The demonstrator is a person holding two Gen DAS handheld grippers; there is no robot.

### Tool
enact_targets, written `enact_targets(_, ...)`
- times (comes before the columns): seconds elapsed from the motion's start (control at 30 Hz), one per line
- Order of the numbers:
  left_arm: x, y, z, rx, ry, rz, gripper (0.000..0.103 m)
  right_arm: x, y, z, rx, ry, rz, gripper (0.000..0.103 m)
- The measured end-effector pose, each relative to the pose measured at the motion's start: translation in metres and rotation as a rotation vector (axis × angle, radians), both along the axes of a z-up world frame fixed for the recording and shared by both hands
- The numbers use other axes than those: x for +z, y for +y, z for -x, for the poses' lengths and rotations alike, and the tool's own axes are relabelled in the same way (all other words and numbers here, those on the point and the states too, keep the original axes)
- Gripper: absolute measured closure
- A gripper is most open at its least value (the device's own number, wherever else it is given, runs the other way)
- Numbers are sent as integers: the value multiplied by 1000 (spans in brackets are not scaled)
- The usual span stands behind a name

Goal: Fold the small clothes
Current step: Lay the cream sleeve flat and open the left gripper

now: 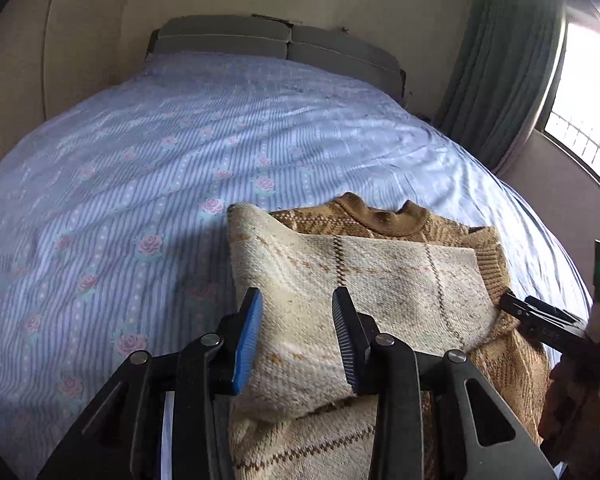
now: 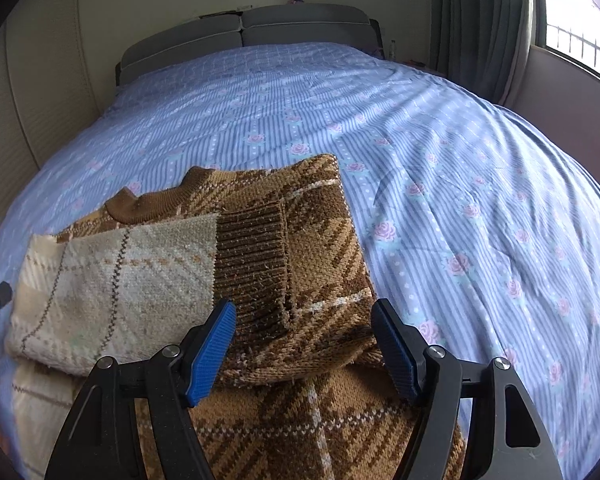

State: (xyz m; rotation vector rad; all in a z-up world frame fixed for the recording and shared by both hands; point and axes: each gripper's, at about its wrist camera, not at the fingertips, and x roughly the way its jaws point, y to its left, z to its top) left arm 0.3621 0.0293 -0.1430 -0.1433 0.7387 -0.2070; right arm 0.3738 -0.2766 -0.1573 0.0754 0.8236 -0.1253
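- Your left tool (image 1: 296,312) points down over the near edge of the brown and cream plaid knitted sweater (image 1: 380,280); its blue-padded fingers (image 1: 248,332) stand apart above the cream sleeve (image 1: 340,276), released and gripping nothing.
- Your right tool (image 2: 304,328) also tilts down, jaws wide and released, straddling the brown ribbed cuff (image 2: 252,264) without pinching it.
- In the left wrist view, the right tool (image 1: 540,316) shows at the right edge with your hand (image 1: 572,400) beneath it, just beside the sweater's brown side.
- The sweater lies on the bed (image 2: 460,160) covered with a blue striped sheet with pink roses, near the foot end, collar (image 2: 148,204) toward the grey padded headboard (image 2: 260,28).
- The cream sleeve is folded across the chest, its cuff lying on the brown half.
- The green curtain (image 1: 500,80) hangs beside the window (image 1: 588,120), well apart from the work.
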Motion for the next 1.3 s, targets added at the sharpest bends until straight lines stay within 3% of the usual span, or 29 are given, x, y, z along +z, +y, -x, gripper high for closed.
enact_targets(0.2,-17,-6,27,-36,30,-66,63,-1,-6,2,3,11,6,33)
enact_targets(0.33,-28,-4,38,-20,37,-125,55,0,-8,2,2,11,-3,33)
enact_targets(0.73,-47,9,17,19,105,-123,53,-2,-6,4,6,10,-7,33)
enact_targets(0.97,-48,34,24,92,90,-89,54,-2,-5,0,15,13,-2,33)
enact_targets(1.17,-42,23,34,47,66,-64,60,1,-5,1,13,-3,-11,33)
enact_targets(1.3,-38,11,43,1,58,-94,60,7,-4,6,42,-31,-36,34)
